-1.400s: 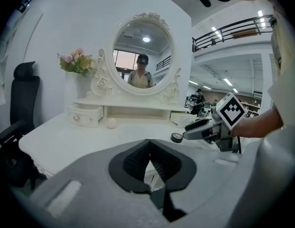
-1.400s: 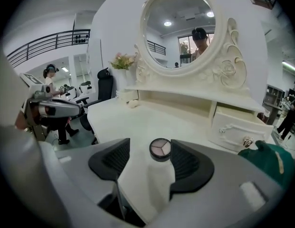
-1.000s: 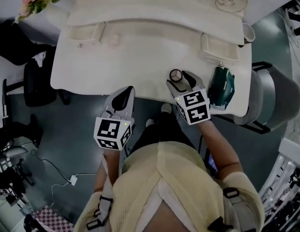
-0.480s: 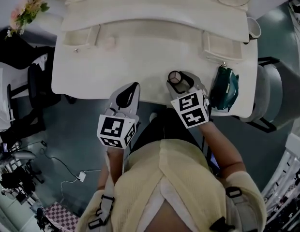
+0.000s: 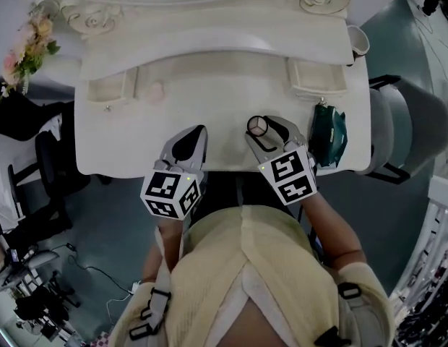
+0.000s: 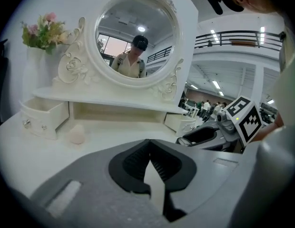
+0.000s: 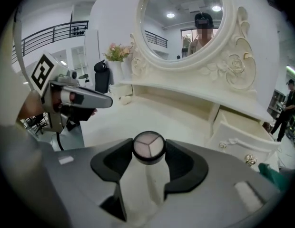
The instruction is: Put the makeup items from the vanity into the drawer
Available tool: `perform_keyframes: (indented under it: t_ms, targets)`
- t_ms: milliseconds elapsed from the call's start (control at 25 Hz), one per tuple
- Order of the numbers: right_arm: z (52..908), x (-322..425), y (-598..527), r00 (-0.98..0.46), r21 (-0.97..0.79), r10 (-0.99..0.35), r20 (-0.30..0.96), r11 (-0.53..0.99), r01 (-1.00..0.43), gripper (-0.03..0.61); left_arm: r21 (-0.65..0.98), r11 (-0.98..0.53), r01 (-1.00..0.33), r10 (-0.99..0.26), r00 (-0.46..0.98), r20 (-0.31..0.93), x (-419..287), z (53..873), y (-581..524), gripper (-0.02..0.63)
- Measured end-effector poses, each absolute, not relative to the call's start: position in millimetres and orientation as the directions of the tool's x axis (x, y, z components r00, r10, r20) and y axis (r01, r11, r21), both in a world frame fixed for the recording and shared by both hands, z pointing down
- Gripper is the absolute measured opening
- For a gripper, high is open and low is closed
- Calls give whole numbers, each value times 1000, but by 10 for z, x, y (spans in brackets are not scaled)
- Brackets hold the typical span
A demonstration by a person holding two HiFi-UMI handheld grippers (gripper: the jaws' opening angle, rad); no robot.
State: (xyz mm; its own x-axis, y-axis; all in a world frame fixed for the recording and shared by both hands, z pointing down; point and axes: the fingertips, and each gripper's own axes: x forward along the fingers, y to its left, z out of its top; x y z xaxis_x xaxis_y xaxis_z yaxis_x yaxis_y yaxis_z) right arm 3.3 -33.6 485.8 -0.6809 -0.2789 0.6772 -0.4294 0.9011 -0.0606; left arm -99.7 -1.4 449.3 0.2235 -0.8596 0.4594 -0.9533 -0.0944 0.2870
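Round compact (image 7: 148, 147): gripped between the pads of the right gripper (image 5: 267, 130), over the front edge of the vanity (image 5: 209, 100); these jaws have just eased slightly apart. Left gripper (image 6: 148, 161): clenched, nothing between the jaws. Only the gripper views show the mirror (image 6: 135, 37). Left drawer (image 5: 108, 89) and right drawer (image 5: 316, 74) stand open; contents not discernible. Pink sponge (image 5: 156, 90) lies beside the left drawer. Green pouch (image 5: 326, 134) is cut off in the right gripper view

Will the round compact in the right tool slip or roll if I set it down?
The compact looks rigid and smooth-sided, pinched only at its curved rim by the right tool, whose jaws just eased open, so it may slip. Being round, it could roll if it lands on edge; flat, it should sit still.
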Motion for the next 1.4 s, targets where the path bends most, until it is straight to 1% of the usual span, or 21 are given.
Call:
perform_keyframes:
  t_ms: [320, 520, 800, 1080, 1240, 1400]
  targets:
    - [4392, 145, -767, -651, -2, -432, 624, 832, -555, 215, 273, -286, -919, -842, 377, 387, -877, 4185, -685, 0]
    - [4216, 386, -1096, -590, 41, -525, 613, 767, -640, 215, 244, -400, -884, -810, 465, 358, -620, 4078, -1003, 0]
    - [4134, 682, -1553, -505, 99, -604, 616, 696, -712, 215, 268, -492, -828, -761, 559, 330, -298, 4068, -1375, 0]
    - [4257, 836, -1896, -446, 112, -582, 680, 684, -721, 218, 295, -537, -790, -718, 612, 332, -12, 4136, -1624, 0]
    - [4426, 879, -2035, -414, 98, -520, 748, 703, -705, 218, 306, -544, -781, -705, 623, 339, 111, 4192, -1729, 0]
    - [4595, 901, -2119, -375, 62, -430, 821, 720, -691, 218, 318, -525, -790, -713, 612, 342, 155, 4249, -1822, 0]
